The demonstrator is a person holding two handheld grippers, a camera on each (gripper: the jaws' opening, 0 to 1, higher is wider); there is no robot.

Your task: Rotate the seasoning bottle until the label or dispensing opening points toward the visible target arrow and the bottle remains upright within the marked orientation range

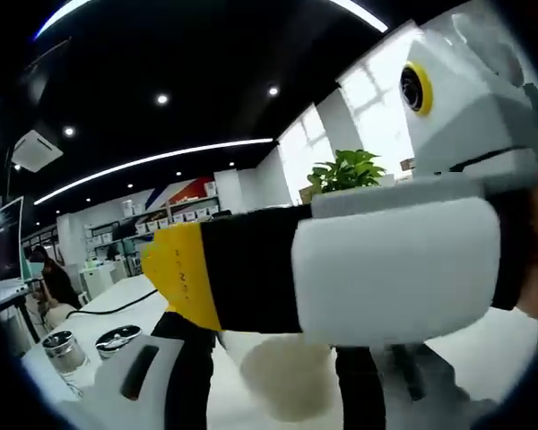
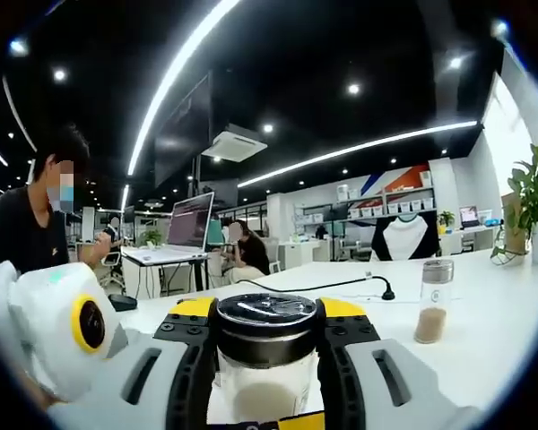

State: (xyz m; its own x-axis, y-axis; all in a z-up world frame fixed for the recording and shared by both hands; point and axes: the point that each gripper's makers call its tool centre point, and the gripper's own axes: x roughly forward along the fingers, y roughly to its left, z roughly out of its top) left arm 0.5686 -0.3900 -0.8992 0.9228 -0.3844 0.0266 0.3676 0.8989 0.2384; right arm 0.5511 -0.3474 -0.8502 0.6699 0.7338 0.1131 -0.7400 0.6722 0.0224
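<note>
White tabletop fills the lower frame under office lights. My right gripper grasps the bottle upright at bottom centre; my left gripper, low in its view, I cannot tell whether clenched. No target arrow is visible, so I judge rotation unfinished. Farther right stands a jar.

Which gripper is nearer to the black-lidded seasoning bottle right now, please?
Right. The right gripper has the seasoning bottle between its jaws. The left gripper sits off to that bottle's left side, apart from it.
</note>
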